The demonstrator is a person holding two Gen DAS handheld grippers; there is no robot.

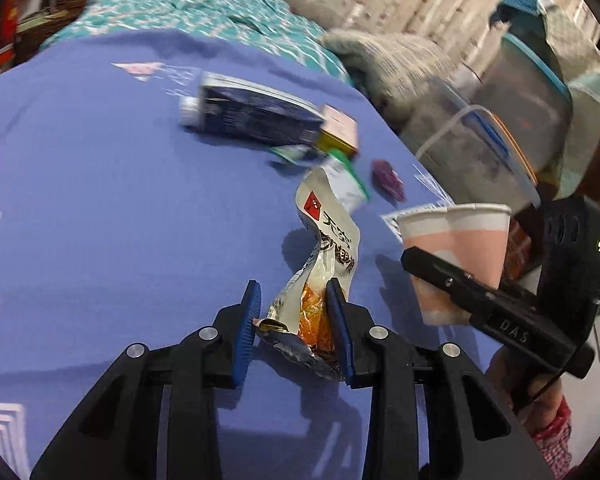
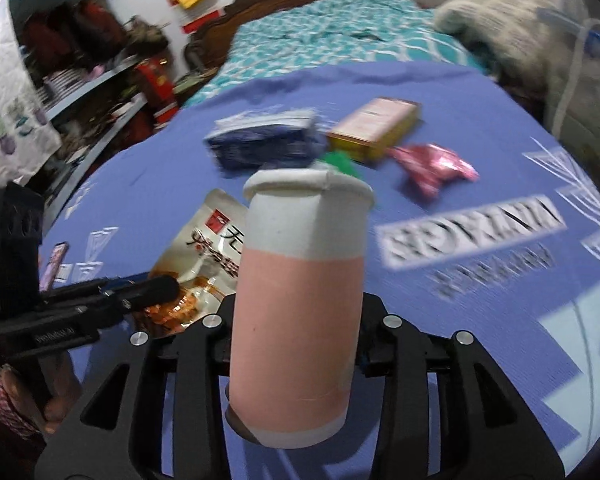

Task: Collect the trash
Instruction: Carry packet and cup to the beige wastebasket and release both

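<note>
My left gripper [image 1: 293, 286] is shut on the lower end of a white and orange snack wrapper [image 1: 328, 232], whose top stands up above the blue pads. The same wrapper [image 2: 208, 236] and the left gripper [image 2: 152, 292] show at the left of the right wrist view. My right gripper [image 2: 296, 300] holds a pink and white paper cup [image 2: 300, 280] with a creased rim; the cup hides its fingertips. From the left wrist view the cup [image 1: 456, 240] hangs above the cloth, with a black finger of the right gripper [image 1: 440, 276] across it.
On the blue cloth [image 1: 100, 200] lie a dark blue toothpaste box [image 1: 256, 116], a pink and yellow box [image 2: 376, 128], a green and white pack [image 1: 348, 180] and a pink foil wrapper [image 2: 432, 168]. A teal-quilted bed [image 2: 340, 28] is behind, plastic storage boxes [image 1: 520, 120] right, shelves [image 2: 80, 80] left.
</note>
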